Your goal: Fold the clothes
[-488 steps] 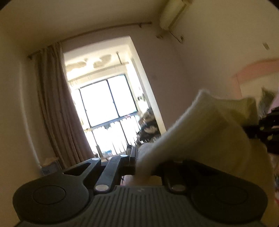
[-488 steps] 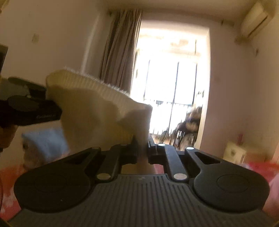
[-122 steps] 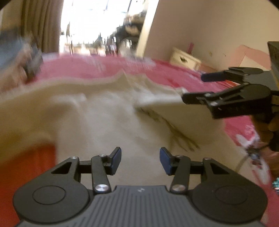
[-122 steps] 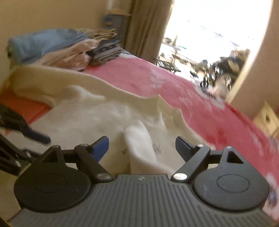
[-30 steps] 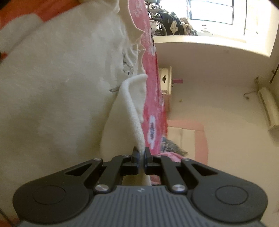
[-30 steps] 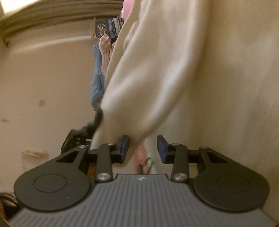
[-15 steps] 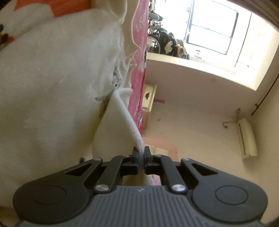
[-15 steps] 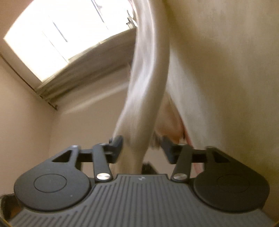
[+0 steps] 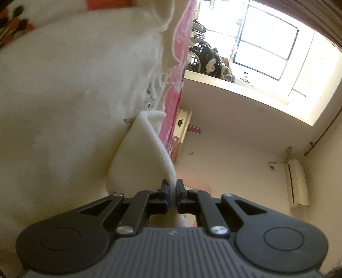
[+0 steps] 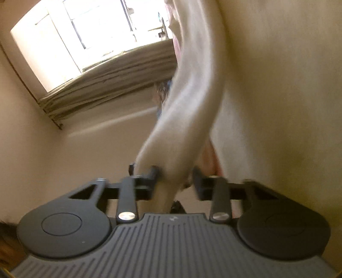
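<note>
Between the left claw's pads: a ribbed edge of the cream garment (image 9: 64,96), pinched tight.
Left claw (image 9: 172,188): jaws drawn together on that edge, with only the cloth between them.
Cream garment, left view: it fills the left half of the frame, and a folded flap runs from the claw toward the far middle; dark marks show on the cloth near the fold.
Bed cover (image 9: 178,42): pink, patterned, just beside the garment's right edge; an orange part (image 9: 106,4) shows at the far left.
Right claw (image 10: 176,177): jaws set narrowly apart, with a hanging strip of the same cream garment (image 10: 192,107) passing between them; blur hides whether the pads touch it.
Cream garment, right view: it covers the right half of the frame, close to the camera.
Window (image 9: 267,40): bright, far right in the left view.
Curtain (image 10: 111,83): brown, beneath the bright window in the right view.
Air conditioner (image 9: 297,184): on the wall, right side, left view.
Small cabinet (image 9: 181,124): pale, beyond the bed's edge.
</note>
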`<state>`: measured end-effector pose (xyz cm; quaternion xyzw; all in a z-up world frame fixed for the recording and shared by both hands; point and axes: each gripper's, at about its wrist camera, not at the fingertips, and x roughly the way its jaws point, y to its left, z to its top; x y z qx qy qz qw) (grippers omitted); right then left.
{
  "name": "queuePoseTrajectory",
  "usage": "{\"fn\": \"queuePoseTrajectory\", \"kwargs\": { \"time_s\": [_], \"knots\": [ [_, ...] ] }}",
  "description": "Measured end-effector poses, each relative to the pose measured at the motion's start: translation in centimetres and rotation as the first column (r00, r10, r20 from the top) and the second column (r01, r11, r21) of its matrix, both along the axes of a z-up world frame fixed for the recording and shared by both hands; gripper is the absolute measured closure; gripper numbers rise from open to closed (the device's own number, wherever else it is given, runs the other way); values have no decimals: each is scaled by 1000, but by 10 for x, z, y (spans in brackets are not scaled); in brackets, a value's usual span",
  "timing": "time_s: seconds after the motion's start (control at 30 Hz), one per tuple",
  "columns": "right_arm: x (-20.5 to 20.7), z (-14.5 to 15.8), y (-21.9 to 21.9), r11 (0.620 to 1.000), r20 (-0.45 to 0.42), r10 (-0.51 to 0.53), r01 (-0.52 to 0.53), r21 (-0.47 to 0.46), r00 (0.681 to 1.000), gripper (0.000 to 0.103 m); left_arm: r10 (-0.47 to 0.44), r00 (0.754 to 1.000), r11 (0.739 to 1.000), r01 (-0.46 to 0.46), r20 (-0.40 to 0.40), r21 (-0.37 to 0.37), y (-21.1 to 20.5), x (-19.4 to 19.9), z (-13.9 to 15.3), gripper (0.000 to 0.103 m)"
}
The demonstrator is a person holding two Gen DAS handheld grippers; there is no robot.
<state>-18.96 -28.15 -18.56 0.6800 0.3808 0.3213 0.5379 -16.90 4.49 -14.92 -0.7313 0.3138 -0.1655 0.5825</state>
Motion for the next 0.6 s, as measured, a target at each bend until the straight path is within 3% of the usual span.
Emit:
{"fn": "queuePoseTrajectory", "kwargs": {
  "time_s": [0.07,0.13,0.23,0.27,0.37,0.53,0.57,0.6],
  "knots": [
    [0,18,-24,993,28,-33,36,-115,999,93,-42,999,999,42,-21,16,-9,1,-4,98],
    [-1,53,-56,966,125,-46,76,-246,991,94,-121,993,992,121,-12,41,-26,5,-2,98],
    [-4,127,-96,872,319,21,139,-469,948,95,-264,964,957,257,39,135,-65,17,9,97],
    [-7,135,-101,836,326,54,136,-532,944,95,-311,949,939,299,52,172,-78,21,12,97],
    [-20,133,-108,721,249,143,72,-690,958,95,-443,896,862,417,29,288,-112,29,11,98],
    [-41,129,-121,465,85,253,-44,-884,964,95,-588,794,713,600,-157,362,-144,37,-24,98],
    [-45,129,-123,406,49,268,-67,-911,962,95,-594,790,705,603,-154,373,-146,36,-23,98],
    [-46,131,-124,385,36,271,-73,-920,962,95,-595,791,702,597,-141,389,-146,36,-19,98]
  ]
}}
